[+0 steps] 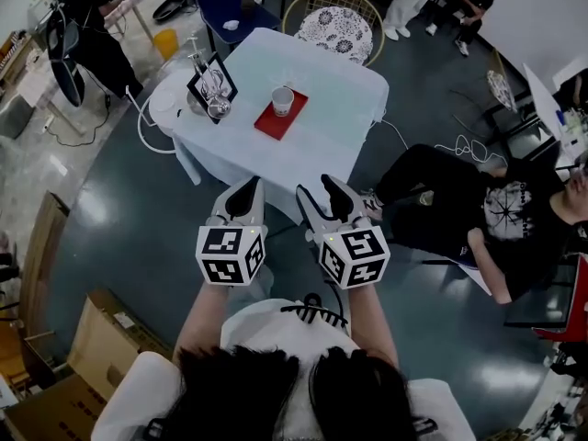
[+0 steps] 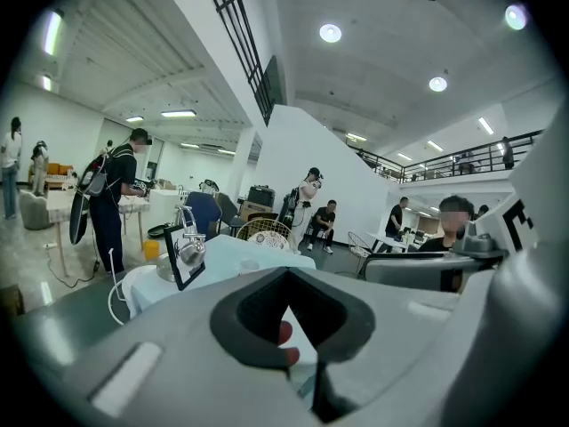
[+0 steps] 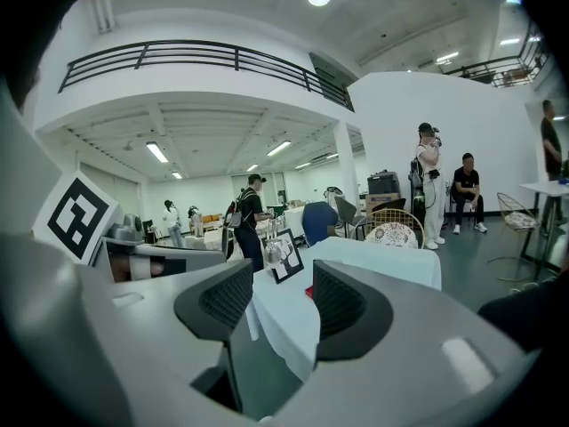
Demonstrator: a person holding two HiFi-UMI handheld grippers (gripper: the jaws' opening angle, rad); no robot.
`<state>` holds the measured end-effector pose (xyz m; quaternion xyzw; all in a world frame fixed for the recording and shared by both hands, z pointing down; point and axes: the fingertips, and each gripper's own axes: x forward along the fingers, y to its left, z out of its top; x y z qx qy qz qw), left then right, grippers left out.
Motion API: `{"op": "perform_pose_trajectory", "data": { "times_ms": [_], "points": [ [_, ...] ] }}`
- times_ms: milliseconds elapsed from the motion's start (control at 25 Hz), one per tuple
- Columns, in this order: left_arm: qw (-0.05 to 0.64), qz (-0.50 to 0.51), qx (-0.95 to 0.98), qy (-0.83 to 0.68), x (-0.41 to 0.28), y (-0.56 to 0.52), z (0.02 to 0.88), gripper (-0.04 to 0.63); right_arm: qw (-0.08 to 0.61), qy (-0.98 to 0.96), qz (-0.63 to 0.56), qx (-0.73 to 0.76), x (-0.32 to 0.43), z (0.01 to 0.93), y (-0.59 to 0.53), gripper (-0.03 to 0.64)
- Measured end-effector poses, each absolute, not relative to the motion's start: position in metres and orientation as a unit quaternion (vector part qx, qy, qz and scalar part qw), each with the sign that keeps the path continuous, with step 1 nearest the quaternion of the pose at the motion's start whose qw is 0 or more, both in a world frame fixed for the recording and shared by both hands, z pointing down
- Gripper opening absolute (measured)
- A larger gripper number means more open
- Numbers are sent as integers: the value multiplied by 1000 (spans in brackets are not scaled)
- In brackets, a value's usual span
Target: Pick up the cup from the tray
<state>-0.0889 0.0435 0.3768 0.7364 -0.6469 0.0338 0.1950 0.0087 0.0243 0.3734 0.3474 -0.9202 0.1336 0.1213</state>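
Cup (image 1: 282, 100) upright on red tray (image 1: 273, 123), mid desk (image 1: 340, 99), well ahead of both grippers. Right gripper (image 1: 316, 189) fingers part-open, empty, probably readied for cup. Left gripper (image 1: 250, 189) fingers together, apparently idle.

No legible text, labels, brands or numbers visible.

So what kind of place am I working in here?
Probably a big open hall or office atrium, not a home: a railed mezzanine overhead, a cloth-covered table on bare polished floor, people sitting and standing around.
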Motion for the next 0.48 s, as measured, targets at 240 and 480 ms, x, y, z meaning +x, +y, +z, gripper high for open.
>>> {"op": "perform_pose_trajectory", "data": {
  "times_ms": [240, 480],
  "points": [
    [190, 42, 750, -632, -118, -2, 372, 0, 141, -920, 105, 350, -31, 370, -11, 252],
    [189, 65, 764, -613, -143, -42, 379, 0, 148, -914, 118, 360, -60, 382, -47, 295]
  ]
}}
